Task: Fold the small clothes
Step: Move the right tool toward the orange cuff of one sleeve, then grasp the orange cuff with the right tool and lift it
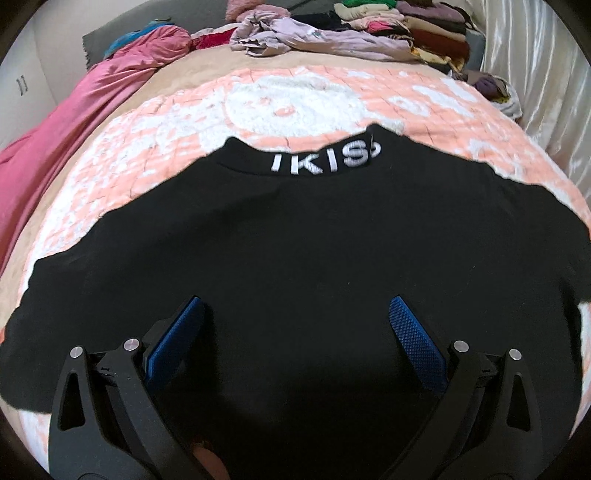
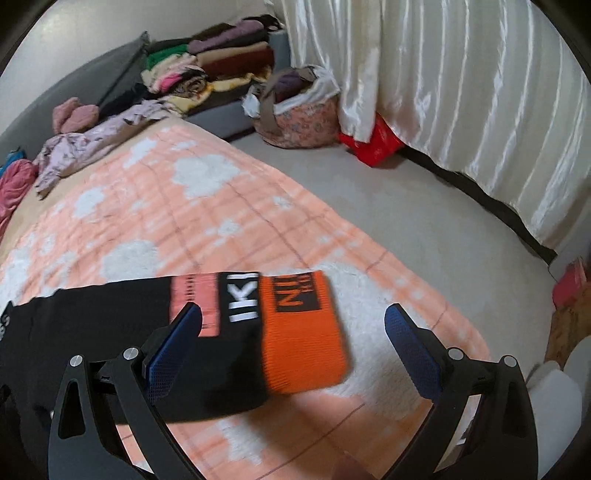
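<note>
A black top (image 1: 295, 251) with white letters on its collar lies spread flat on the peach and white blanket (image 1: 147, 155). My left gripper (image 1: 295, 314) hovers open just above its middle, blue pads (image 1: 413, 339) apart with only cloth below. In the right wrist view the same black top (image 2: 92, 332) reaches in from the left, and its sleeve ends in pink, black and orange bands (image 2: 303, 332). My right gripper (image 2: 293, 317) is open over that sleeve end, holding nothing.
A crumpled lilac garment (image 1: 295, 35) and stacks of folded clothes (image 1: 417, 26) sit at the far end of the bed. A pink sheet (image 1: 66, 129) lies bunched at the left. A flowered bag (image 2: 299, 110), a red bag (image 2: 373, 144) and a white curtain (image 2: 461, 92) stand right.
</note>
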Available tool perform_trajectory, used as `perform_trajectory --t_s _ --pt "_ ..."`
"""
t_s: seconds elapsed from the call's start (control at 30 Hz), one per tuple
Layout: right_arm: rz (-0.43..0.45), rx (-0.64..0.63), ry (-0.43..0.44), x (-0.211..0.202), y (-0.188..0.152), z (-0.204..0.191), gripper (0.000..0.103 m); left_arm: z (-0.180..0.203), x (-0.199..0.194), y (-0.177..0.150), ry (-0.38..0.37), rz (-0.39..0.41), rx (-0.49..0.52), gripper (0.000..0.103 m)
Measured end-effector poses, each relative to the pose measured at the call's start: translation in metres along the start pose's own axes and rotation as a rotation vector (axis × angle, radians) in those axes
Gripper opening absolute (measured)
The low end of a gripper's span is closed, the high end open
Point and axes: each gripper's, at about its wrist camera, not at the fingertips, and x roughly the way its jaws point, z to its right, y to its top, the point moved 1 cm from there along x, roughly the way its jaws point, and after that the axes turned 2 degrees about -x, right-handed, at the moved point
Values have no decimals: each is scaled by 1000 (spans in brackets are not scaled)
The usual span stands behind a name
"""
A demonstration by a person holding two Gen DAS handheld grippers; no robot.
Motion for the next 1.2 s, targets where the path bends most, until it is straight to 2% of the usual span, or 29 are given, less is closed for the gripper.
perform_trajectory --t_s 0.1,0.13,0.17,0.2,0.3,0.33,0.37,0.4,0.43,0.47,0.7,0.97,1.2 --pt "-25 60 15 12 1 11 96 -1 2 0 -11 5 -4 94" --pt "-47 78 19 19 0 14 85 -2 1 0 -17 7 -7 94" --pt "-64 79 25 23 -1 14 68 -3 1 0 -20 9 -8 94" --pt "-86 78 35 29 -2 13 62 -3 1 0 -24 10 -8 94" --pt "-130 97 58 43 -7 13 55 -4 0 -2 -30 15 -9 94" --pt "-127 102 73 43 -7 12 42 -4 0 -2 -31 15 -8 94" --pt "-126 104 105 41 -7 11 35 -3 -1 -2 -34 17 -7 94" --pt "-122 99 110 38 -7 9 32 -3 -1 -2 -38 18 -6 94" --pt "-118 84 122 35 -7 7 22 -3 -1 -2 -40 18 -6 94" --pt "-111 72 144 31 -7 5 19 -3 -2 -2 -43 18 -6 94" --pt "-28 10 275 -25 -2 -18 12 -9 -10 0 -74 26 -28 94" --pt "72 -107 491 -106 8 -92 11 -18 -25 5 -89 58 -53 94" --pt "75 -174 612 -134 12 -158 11 -33 -34 8 -100 71 -90 94"
